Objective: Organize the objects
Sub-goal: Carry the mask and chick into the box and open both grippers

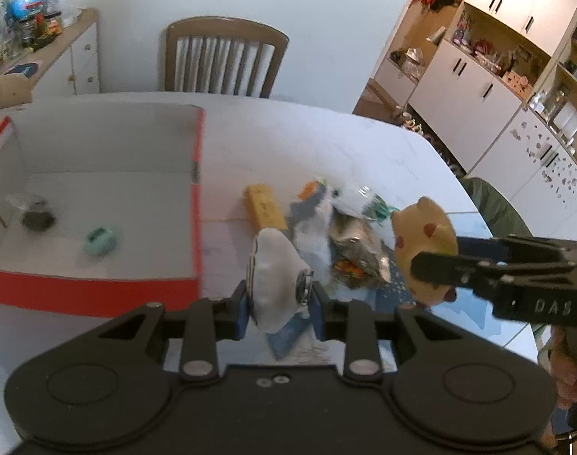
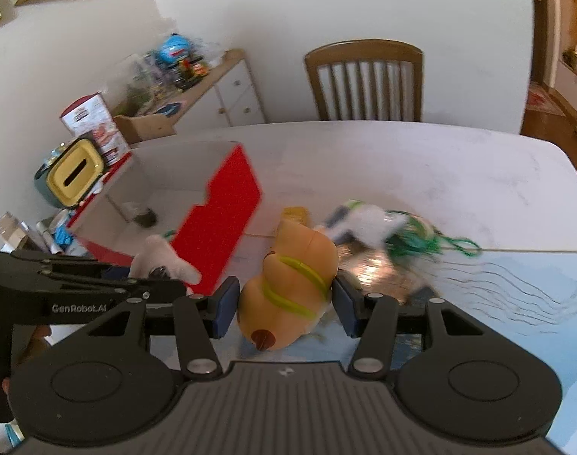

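White marble-look table (image 1: 364, 144) carries red-and-white open cardboard box (image 1: 197, 204), far left of both grippers.

Right gripper (image 2: 284, 303) clenched on orange plush cat toy (image 2: 288, 284), long axis running away from camera.

Left gripper (image 1: 279, 309) clenched on white plush toy with metal ring (image 1: 277, 276); sits nearer box, box wall just to its left.

Small mint-green gadget (image 1: 99, 240) already inside box.

Both wrist views overlook the table (image 1: 364, 144) closely

A white plush toy (image 1: 275, 276) and an orange plush toy (image 2: 292, 284) are held above the table; a red-sided box (image 1: 195, 174) is seen open, with a green gadget (image 1: 100, 240) inside.
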`<action>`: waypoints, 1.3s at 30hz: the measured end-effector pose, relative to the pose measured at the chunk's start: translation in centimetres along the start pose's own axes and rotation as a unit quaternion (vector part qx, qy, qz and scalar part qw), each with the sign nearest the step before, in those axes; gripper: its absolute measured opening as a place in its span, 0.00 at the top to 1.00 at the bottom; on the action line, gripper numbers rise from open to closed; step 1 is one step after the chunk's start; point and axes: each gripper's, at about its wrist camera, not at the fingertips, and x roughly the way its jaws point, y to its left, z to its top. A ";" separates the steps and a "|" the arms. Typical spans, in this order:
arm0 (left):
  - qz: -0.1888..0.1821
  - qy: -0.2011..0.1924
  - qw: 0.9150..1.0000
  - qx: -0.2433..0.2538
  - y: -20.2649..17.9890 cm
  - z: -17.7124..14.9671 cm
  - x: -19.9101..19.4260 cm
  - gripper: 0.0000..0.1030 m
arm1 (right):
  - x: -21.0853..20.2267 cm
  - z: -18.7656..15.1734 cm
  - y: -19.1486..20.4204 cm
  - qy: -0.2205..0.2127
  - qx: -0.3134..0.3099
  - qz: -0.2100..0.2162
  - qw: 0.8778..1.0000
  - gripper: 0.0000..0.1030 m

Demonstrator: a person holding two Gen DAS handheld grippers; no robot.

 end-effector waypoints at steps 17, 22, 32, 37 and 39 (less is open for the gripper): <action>0.033 -0.021 0.998 -0.048 12.6 3.6 -3.7 0.71 | 6.1 3.3 12.6 -0.001 -0.043 0.017 0.999 0.49; 0.040 -0.024 0.997 -0.061 15.6 5.7 -3.1 0.71 | 8.9 4.8 15.0 0.002 -0.056 0.008 0.998 0.49; 0.049 -0.015 0.996 -0.078 19.2 9.2 0.9 0.71 | 16.0 6.9 17.5 0.024 -0.073 -0.033 0.996 0.49; 0.065 -0.002 0.996 -0.059 20.0 10.1 3.6 0.71 | 19.5 7.7 17.9 0.036 -0.080 -0.056 0.995 0.49; 0.069 0.007 0.996 -0.060 20.5 10.3 4.8 0.71 | 21.0 7.9 17.8 0.043 -0.076 -0.061 0.994 0.49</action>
